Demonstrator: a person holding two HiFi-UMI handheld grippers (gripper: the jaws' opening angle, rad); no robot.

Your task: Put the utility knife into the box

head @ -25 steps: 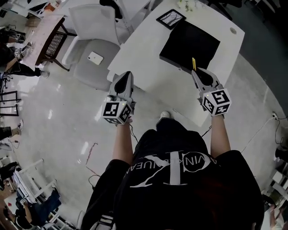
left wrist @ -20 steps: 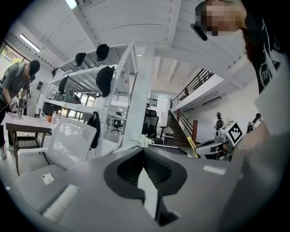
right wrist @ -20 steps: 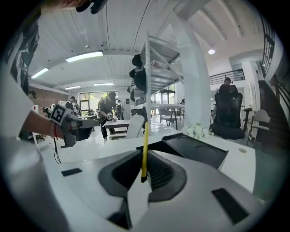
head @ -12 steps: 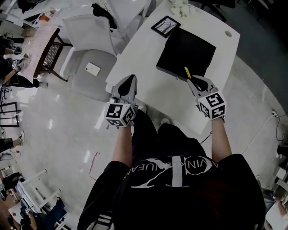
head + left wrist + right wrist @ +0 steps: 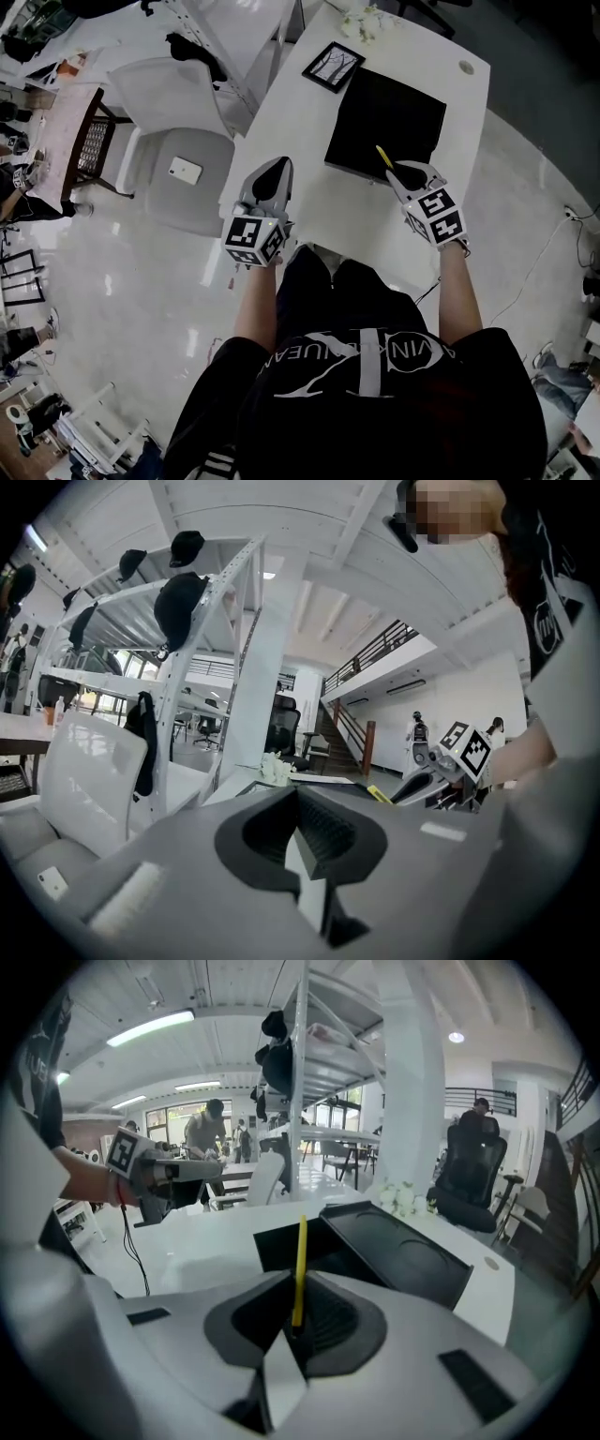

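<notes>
Two tools I hold: right tool (image 5: 394,172) clamps the utility knife (image 5: 382,156), box (image 5: 398,108) just ahead of it; left tool (image 5: 275,176) closed, empty.

White table (image 5: 349,204), black box (image 5: 386,117), framed picture (image 5: 333,66), perhaps flowers (image 5: 362,22)
</notes>
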